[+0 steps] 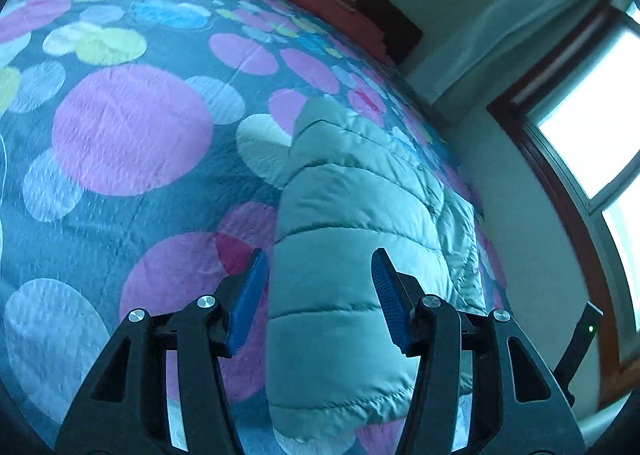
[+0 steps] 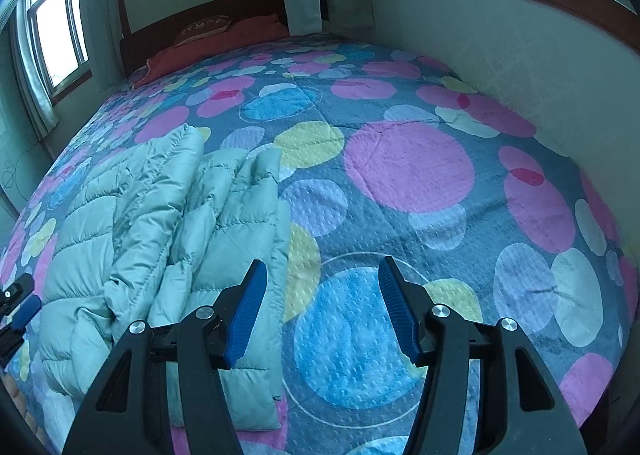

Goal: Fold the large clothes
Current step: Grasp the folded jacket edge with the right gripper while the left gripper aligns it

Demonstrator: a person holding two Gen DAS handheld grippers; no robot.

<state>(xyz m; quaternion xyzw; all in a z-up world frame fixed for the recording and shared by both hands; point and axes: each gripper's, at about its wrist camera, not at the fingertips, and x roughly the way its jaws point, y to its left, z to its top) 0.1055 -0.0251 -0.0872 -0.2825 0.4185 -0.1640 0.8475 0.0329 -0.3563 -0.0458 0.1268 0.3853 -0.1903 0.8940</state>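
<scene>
A pale green quilted puffer jacket (image 1: pixel 352 215) lies partly folded on the bed, its layers bunched lengthwise. In the left wrist view my left gripper (image 1: pixel 319 255) hovers over the jacket's near end, open, its blue pads (image 1: pixel 248 295) apart and not pressing the fabric. In the right wrist view the jacket (image 2: pixel 160 223) lies at the left. My right gripper (image 2: pixel 322 261) stands open just right of it, over the bedspread, with nothing between its fingers. The left gripper's blue pad (image 2: pixel 24 309) shows at that view's left edge beside the jacket.
The bedspread (image 2: pixel 408 167) is grey-blue with big pink, blue and yellow circles and covers the whole bed. A red pillow (image 2: pixel 224 43) and a dark headboard (image 2: pixel 168 27) are at the far end. A wall (image 2: pixel 520 67) with windows runs along the right side.
</scene>
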